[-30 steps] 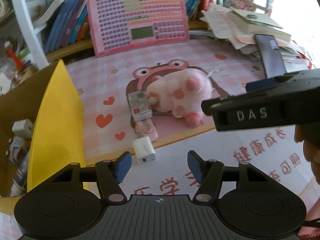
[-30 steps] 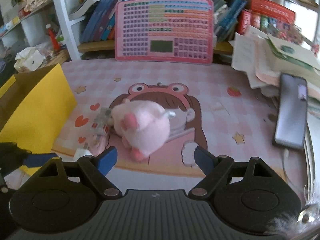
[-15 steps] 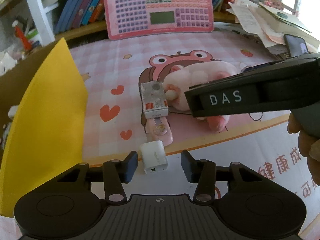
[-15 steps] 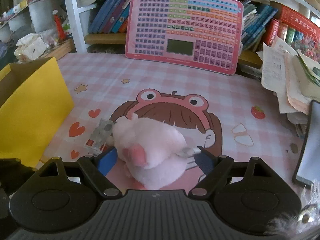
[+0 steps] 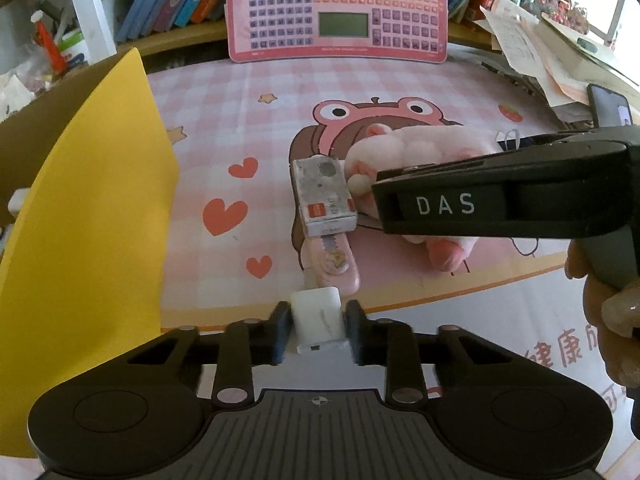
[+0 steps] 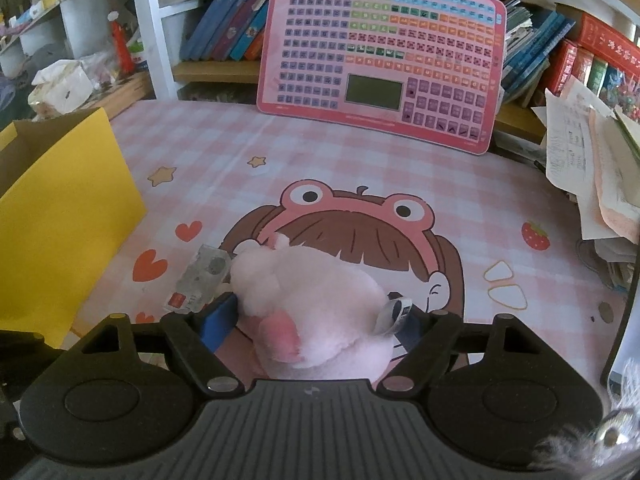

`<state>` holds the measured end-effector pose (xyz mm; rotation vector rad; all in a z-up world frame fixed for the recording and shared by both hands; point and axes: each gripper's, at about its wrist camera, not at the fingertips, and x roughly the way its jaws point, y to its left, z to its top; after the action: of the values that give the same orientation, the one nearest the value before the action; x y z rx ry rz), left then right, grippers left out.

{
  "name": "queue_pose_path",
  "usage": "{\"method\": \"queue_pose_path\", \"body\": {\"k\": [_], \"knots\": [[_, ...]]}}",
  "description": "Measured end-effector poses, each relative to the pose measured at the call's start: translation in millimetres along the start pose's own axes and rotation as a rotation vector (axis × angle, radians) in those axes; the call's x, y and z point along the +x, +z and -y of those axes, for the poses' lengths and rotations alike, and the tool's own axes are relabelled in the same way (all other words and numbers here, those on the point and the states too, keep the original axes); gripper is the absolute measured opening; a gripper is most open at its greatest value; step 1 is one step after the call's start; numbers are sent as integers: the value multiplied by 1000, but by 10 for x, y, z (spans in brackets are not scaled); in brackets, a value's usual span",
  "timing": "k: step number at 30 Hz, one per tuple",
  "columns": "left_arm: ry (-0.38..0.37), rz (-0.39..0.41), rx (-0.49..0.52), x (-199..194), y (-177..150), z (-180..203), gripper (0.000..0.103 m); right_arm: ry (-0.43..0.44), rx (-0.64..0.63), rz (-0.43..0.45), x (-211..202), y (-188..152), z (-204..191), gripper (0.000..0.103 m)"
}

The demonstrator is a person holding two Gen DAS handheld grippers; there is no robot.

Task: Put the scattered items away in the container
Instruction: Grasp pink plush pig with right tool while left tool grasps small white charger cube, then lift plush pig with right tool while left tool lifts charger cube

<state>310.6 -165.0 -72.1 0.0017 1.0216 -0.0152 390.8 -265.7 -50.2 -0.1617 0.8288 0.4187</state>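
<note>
So that both can go into the yellow box (image 5: 92, 208), the left gripper (image 5: 318, 330) jaws pinch the white charger (image 5: 319, 320) on the worktop, and the right gripper (image 6: 320, 320) jaws hug the pink plush toy (image 6: 312, 304).

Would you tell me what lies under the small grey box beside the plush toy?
The grey box lies on the far end of a pink flat item. How far that item runs beneath it is hidden.

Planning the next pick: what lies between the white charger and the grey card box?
In the left wrist view, a pink flat item lies between the white charger and the grey card box, partly under the box.
</note>
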Motion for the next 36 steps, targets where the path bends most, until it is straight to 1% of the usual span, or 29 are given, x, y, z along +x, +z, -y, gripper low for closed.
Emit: {"method": "queue_pose_path", "body": {"k": [2,4,7,9,14,17,24,28,36], "knots": [[2,3,-4,-3,-9,-14,24,-4,-4,6,-12,-14,-5,72],[4,7,-11,-7,-26,-23,24,-3,-6,13,-37,-22,-1,63],[-2,17,-12,-36,-46,-26,24,-5,-8,11,-72,-30,2,56],[-11,33,-8,-84,-51,-22,24,-5,-5,10,-103,-43,3,55],[-29,62,23,-202,-75,19,24,4,10,29,-243,-97,5,54],[-35,66,32,-235,-98,27,24,-2,14,18,-288,-136,4,54],[-54,78,45,-360,-164,42,24,5,48,20,-459,-227,23,55],[-60,86,50,-417,-205,60,24,-13,63,21,-549,-292,14,55],[-95,112,58,-601,-312,83,24,-18,86,36,-784,-411,-15,55]]}}
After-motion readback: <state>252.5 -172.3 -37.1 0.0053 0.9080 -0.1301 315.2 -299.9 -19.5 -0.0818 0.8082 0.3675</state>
